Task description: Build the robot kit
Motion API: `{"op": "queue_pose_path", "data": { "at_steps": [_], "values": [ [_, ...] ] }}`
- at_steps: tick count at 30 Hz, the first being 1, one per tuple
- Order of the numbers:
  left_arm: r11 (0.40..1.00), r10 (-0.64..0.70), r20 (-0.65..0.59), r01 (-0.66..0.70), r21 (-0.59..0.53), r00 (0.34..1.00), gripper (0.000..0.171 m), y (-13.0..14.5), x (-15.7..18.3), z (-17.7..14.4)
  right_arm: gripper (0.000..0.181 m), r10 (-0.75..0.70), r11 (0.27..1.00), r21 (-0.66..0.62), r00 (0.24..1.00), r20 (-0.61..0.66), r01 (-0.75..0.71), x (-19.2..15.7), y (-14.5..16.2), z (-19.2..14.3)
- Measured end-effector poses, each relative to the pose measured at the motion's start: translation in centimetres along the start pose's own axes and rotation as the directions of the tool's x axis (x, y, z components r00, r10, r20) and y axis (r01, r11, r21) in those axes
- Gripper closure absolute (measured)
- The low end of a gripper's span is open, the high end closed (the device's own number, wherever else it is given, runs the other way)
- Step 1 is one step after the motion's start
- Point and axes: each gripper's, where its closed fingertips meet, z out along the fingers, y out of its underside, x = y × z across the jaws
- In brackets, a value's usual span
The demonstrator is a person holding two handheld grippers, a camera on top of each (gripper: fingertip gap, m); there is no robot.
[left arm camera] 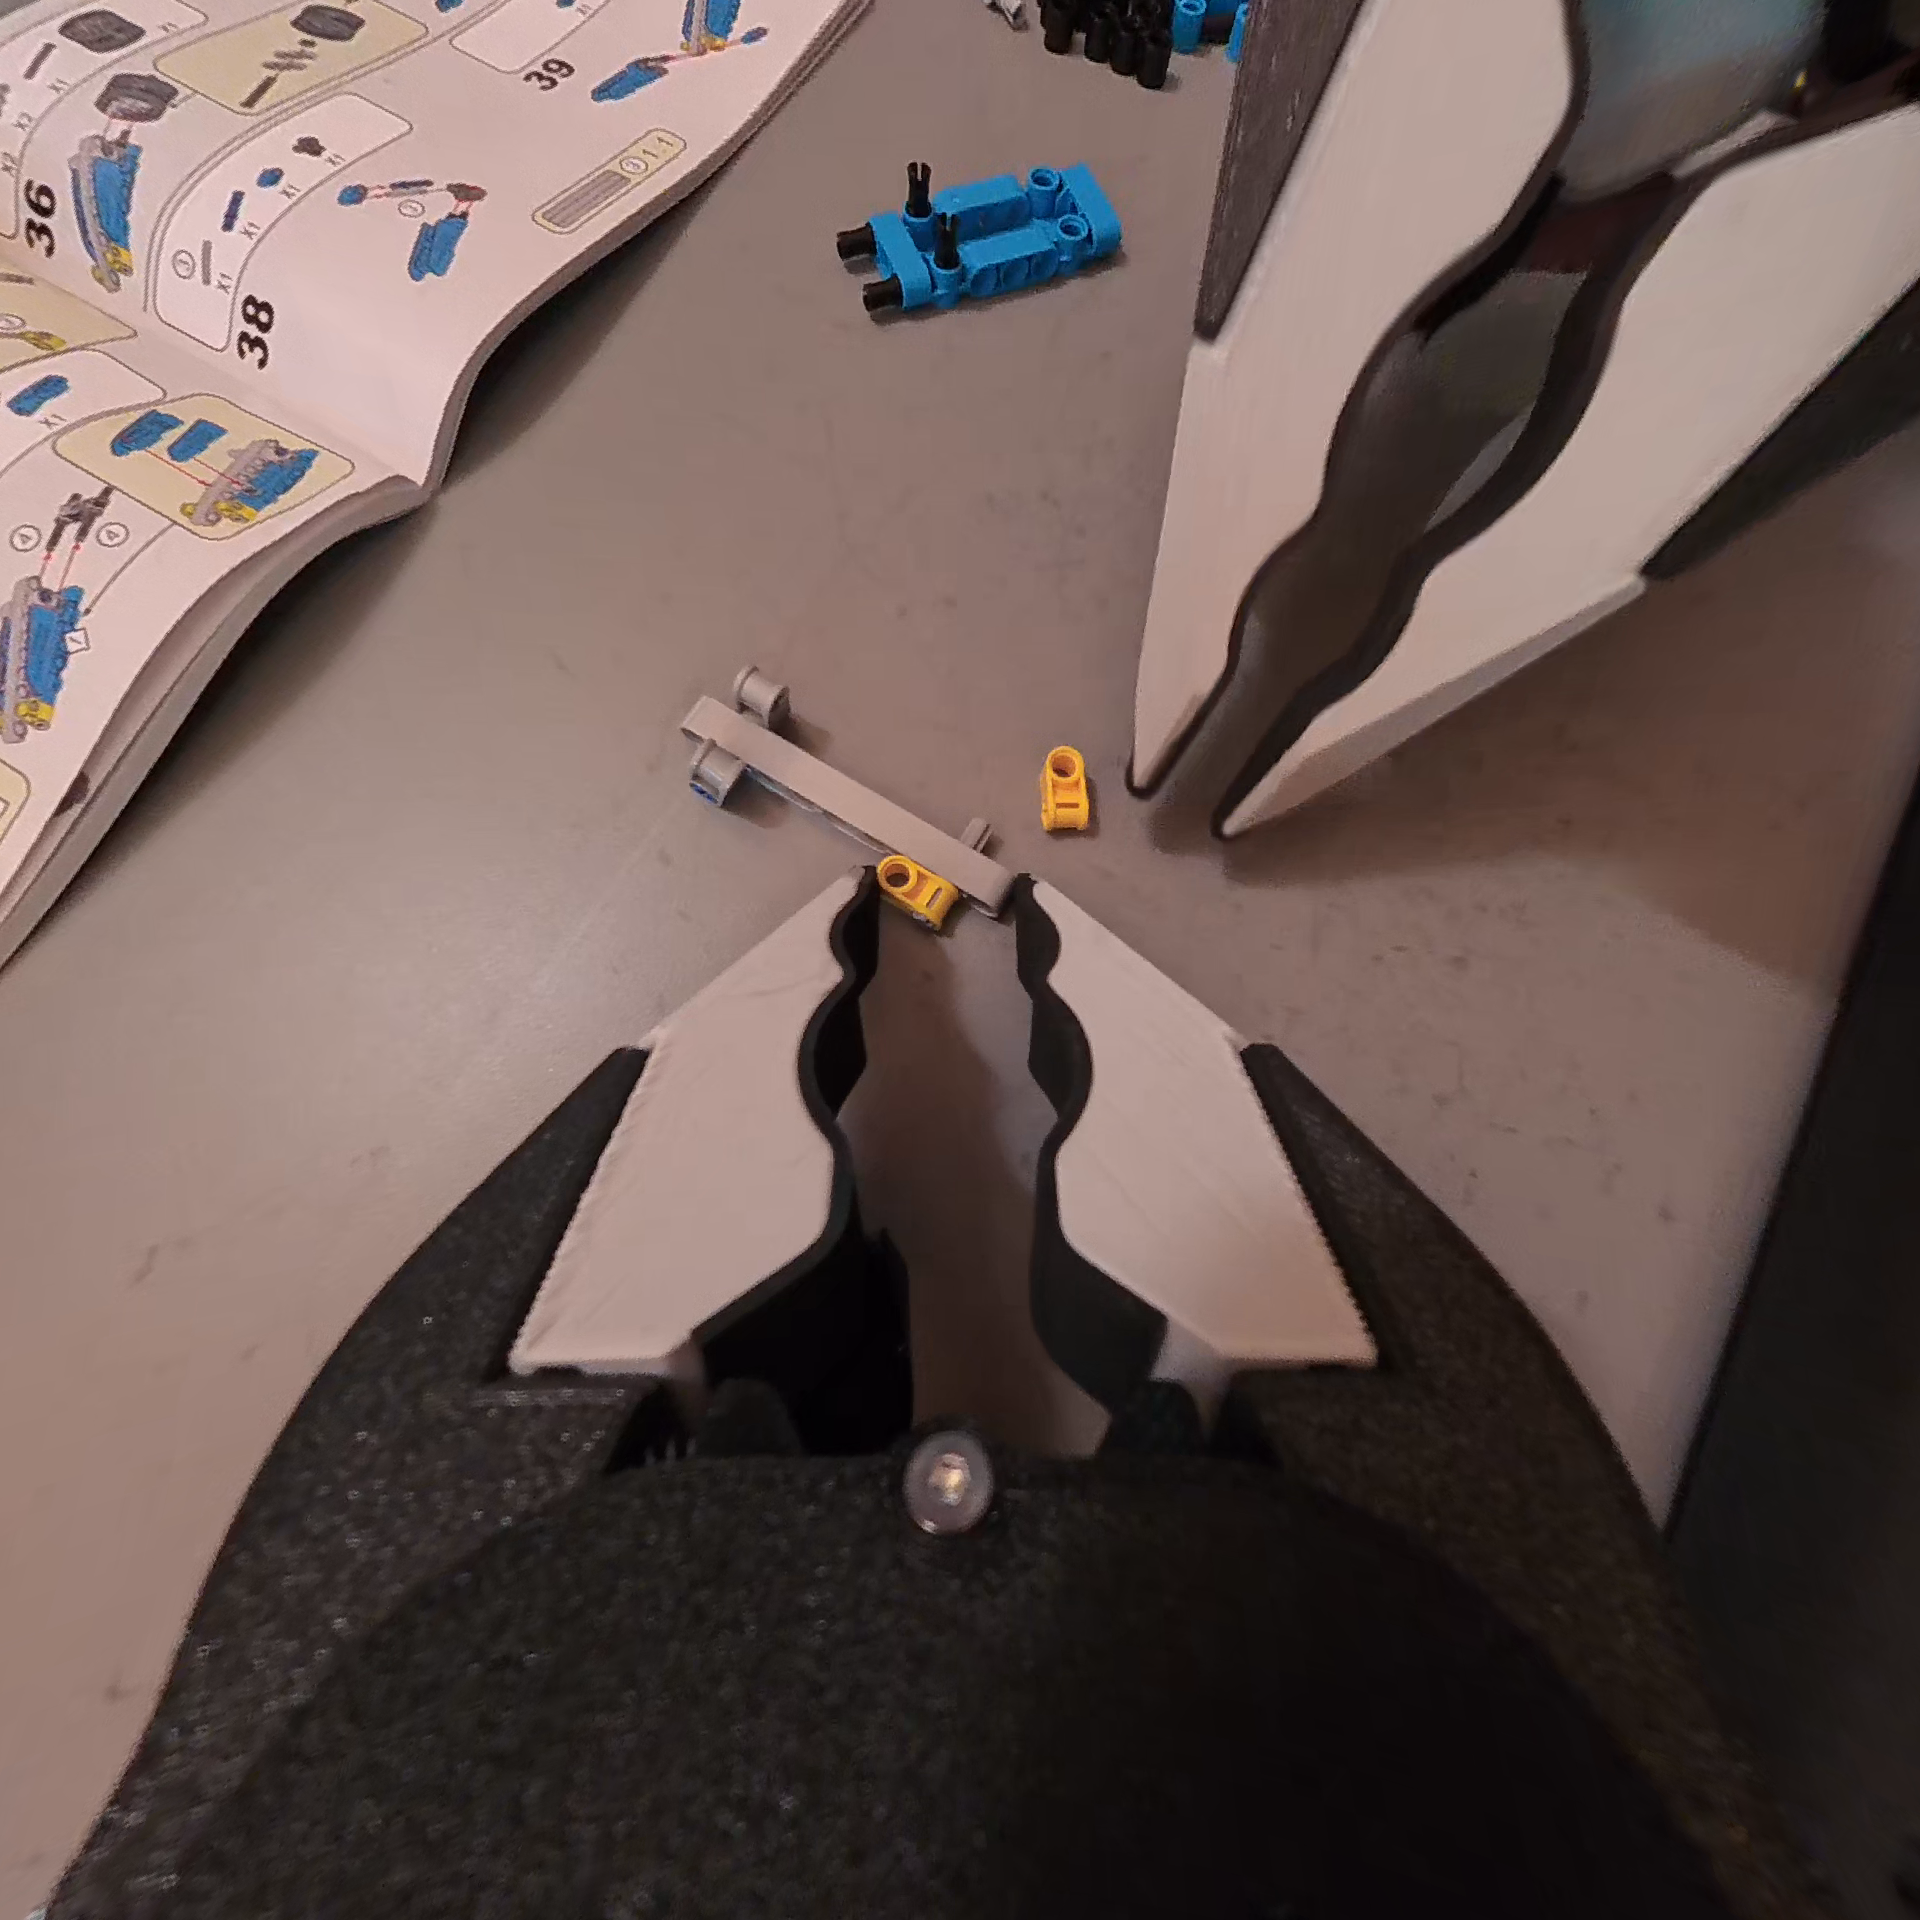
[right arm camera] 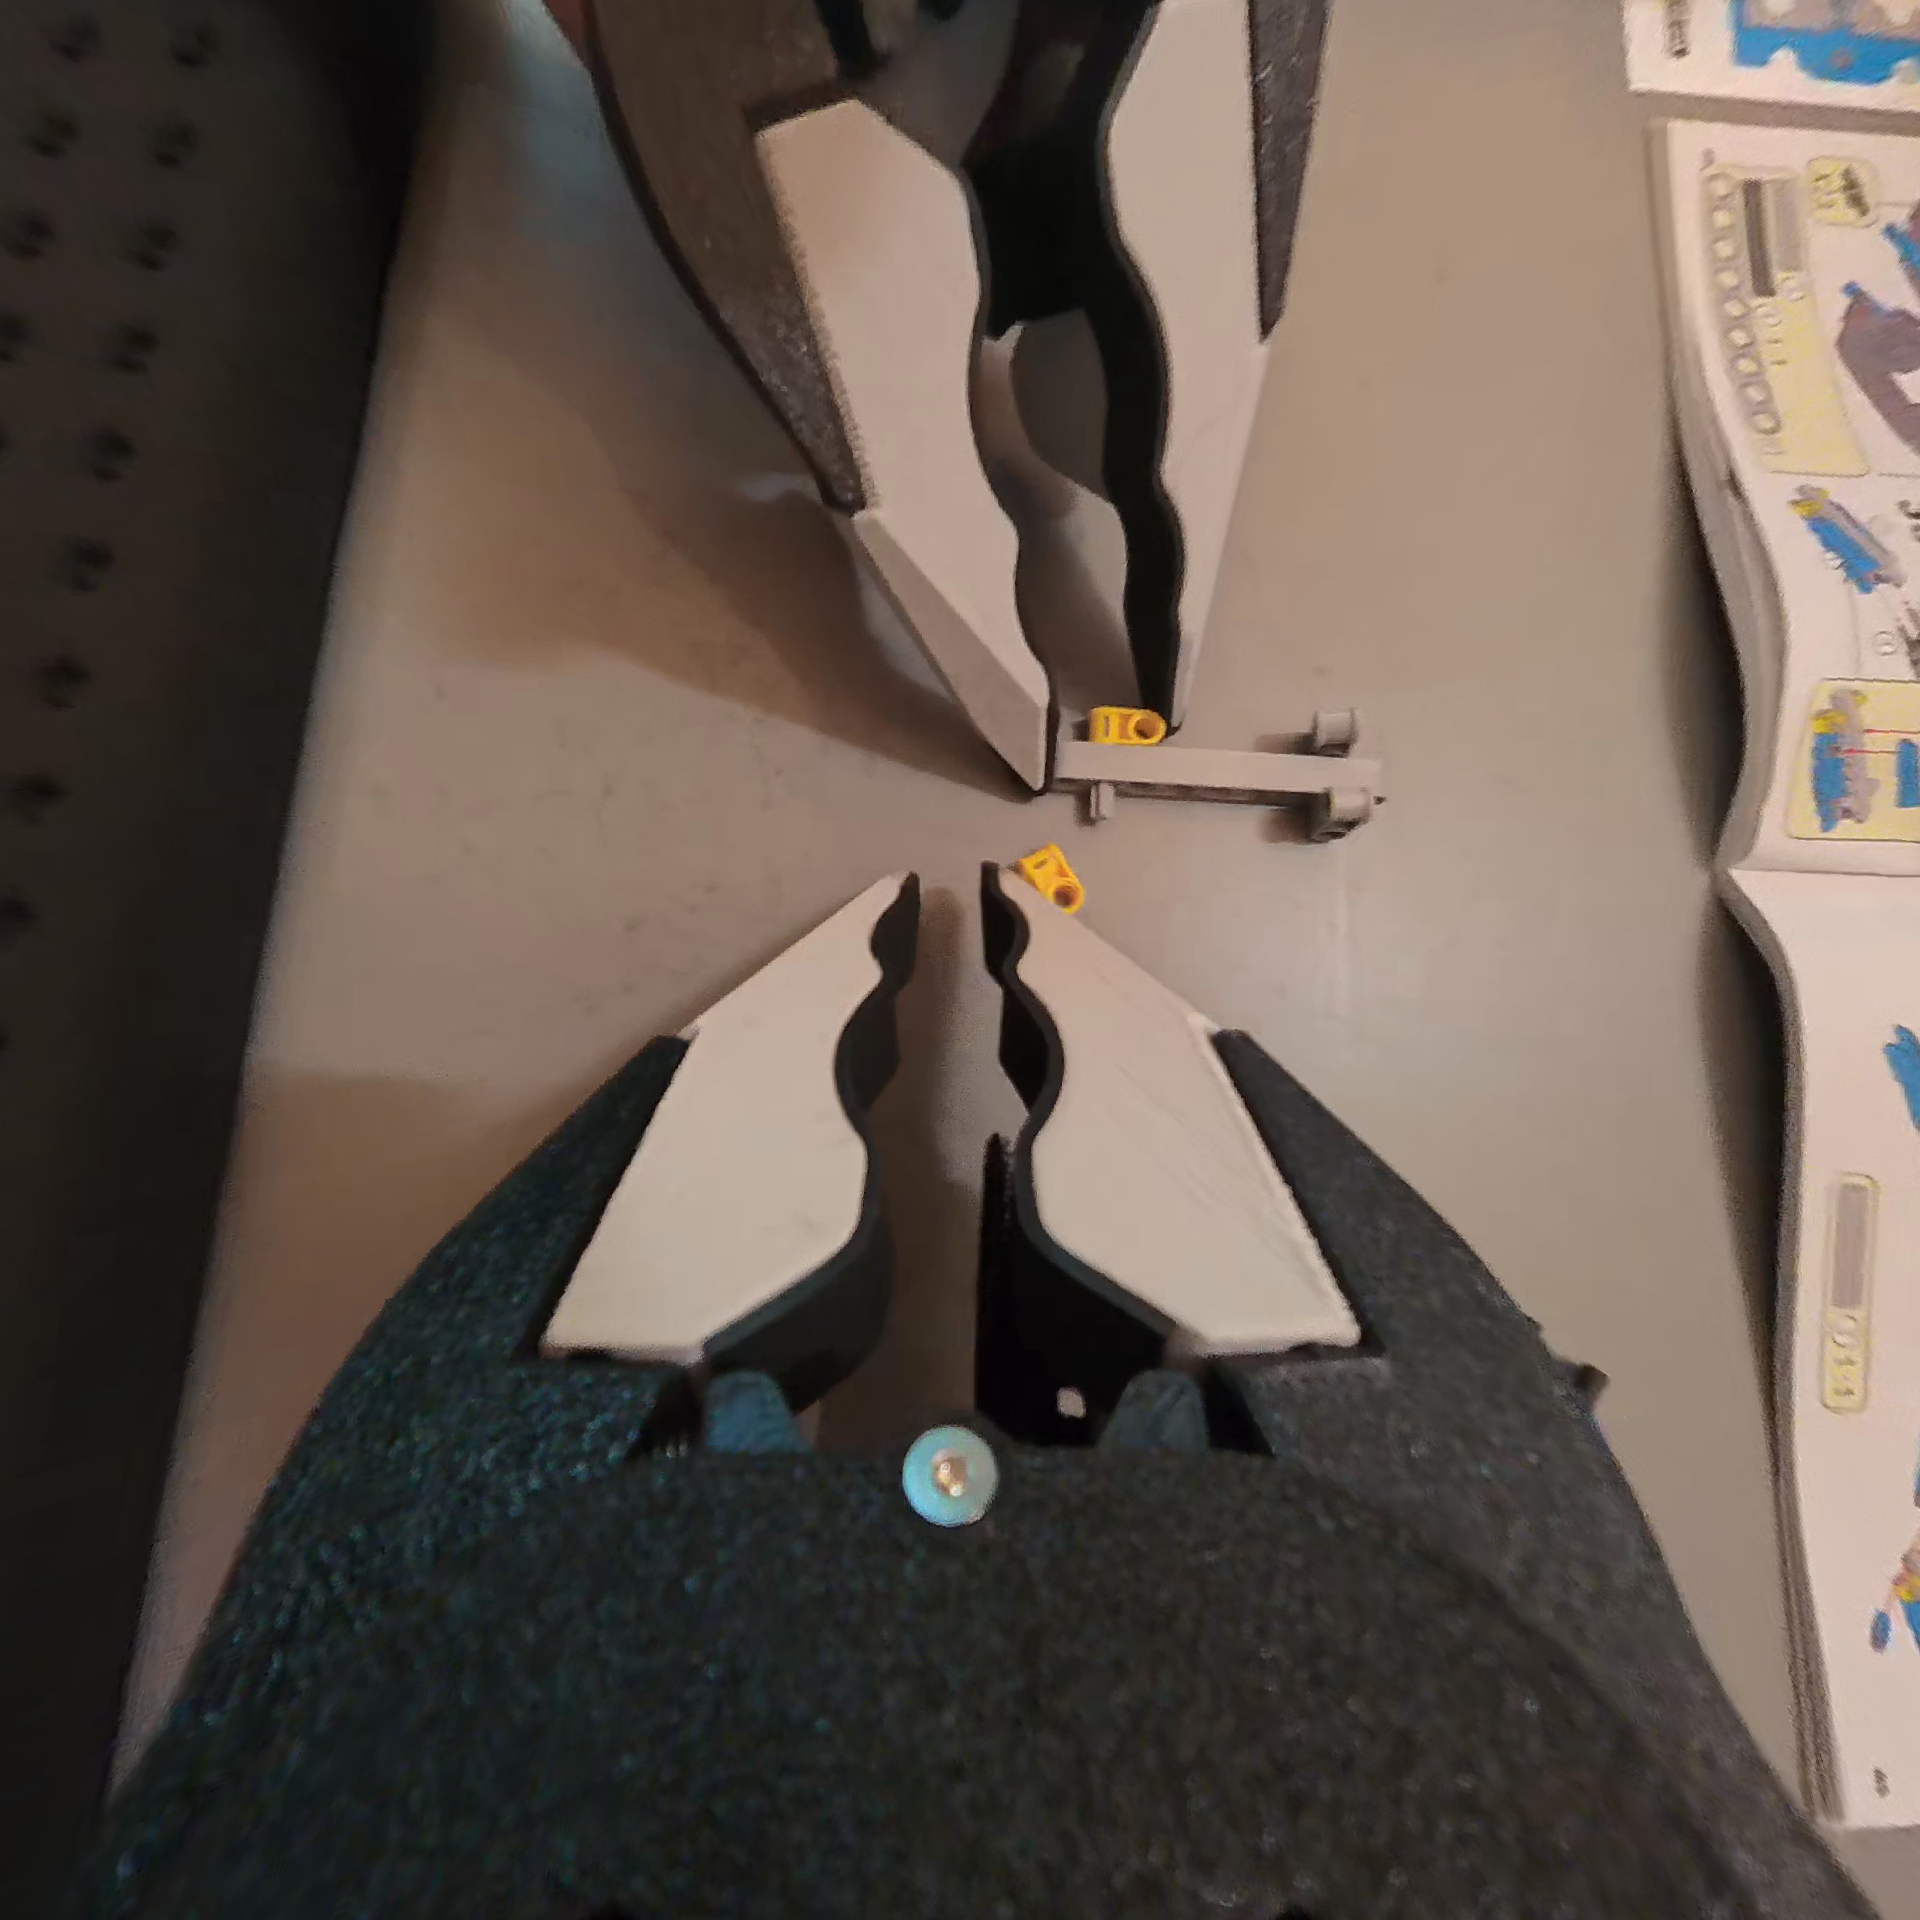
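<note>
Grey tabletop (left arm camera: 520, 1039): a plain matte surface that carries every loose part; a dark edge runs along one side in both views.
Left tool (left arm camera: 943, 883): its fingers stand apart, the tips down at the tabletop around one end of the grey beam assembly (left arm camera: 842, 795); nothing is clamped between them. The right wrist view shows the same tool (right arm camera: 1101, 748) coming in from above.
Grey beam assembly, detail: a long flat beam (right arm camera: 1216, 774) lying on the tabletop with small grey connectors at its far end and a short grey pin near the tool end.
Yellow connector on the beam (left arm camera: 916, 890): sits against the near end of the beam, between the left tool's tips, close to the left-hand tip (right arm camera: 1125, 725).
Right tool (right arm camera: 949, 883): fingers slightly parted with a narrow gap, holding nothing; tips low over the tabletop, well seen from the other side too (left arm camera: 1179, 805).
Loose yellow connector (left arm camera: 1065, 790): lies alone on the tabletop, just beside the right tool's tips (right arm camera: 1052, 878) and apart from the beam.
Blue brick assembly (left arm camera: 987, 237): farther off, with black pins sticking out.
Black pins (left arm camera: 1107, 36): a small heap at the far edge of view.
Instruction booklet (left arm camera: 260, 260): open, pages curved, lying to one side (right arm camera: 1829, 727).
</note>
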Motion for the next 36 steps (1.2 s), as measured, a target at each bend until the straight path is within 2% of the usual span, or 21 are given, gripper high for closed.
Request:
{"op": "queue_pose_path", "data": {
  "at_steps": [3,7,12,16,20,23,28,36],
  "values": [
    [1.0,0.0,-0.001,0.0,0.0,1.0,0.146,0.0,0.0,0.0,0.168,0.052,0.999,-0.009,0.996,-0.068,-0.053,1.5,0.3,-0.4],
    [1.0,0.005,-0.007,-0.005,-0.001,1.0,0.146,0.1,0.0,0.0,0.164,0.115,0.992,-0.039,0.992,-0.045,-0.117,1.4,0.8,0.3],
    [0.999,0.039,-0.016,-0.039,-0.004,0.999,0.146,0.2,0.1,-0.1,0.164,0.085,0.995,-0.038,0.992,-0.089,-0.088,2.0,0.7,0.6],
    [0.997,0.078,-0.071,-0.079,-0.006,0.994,0.146,0.4,0.6,-0.4,0.167,0.062,0.997,-0.031,0.994,-0.087,-0.065,1.9,0.6,1.0],
    [0.995,0.098,-0.094,-0.099,-0.007,0.991,0.146,0.5,0.7,-0.4,0.173,-0.033,0.999,-0.038,0.99,-0.135,0.028,2.1,0.4,1.2],
    [0.994,0.111,-0.108,-0.113,-0.007,0.988,0.146,0.5,0.7,-0.4,0.174,-0.03,0.999,-0.033,0.992,-0.125,0.026,1.9,0.3,1.0],
    [0.992,0.123,-0.114,-0.124,-0.007,0.986,0.146,0.5,0.7,-0.4,0.166,0.083,0.997,-0.003,0.995,-0.052,-0.083,1.4,0.0,1.0],
    [0.992,0.126,-0.11,-0.128,-0.007,0.986,0.146,0.5,0.7,-0.4,0.161,0.056,0.998,0.011,0.997,-0.057,-0.055,1.2,-0.6,2.0]
  ]
}}
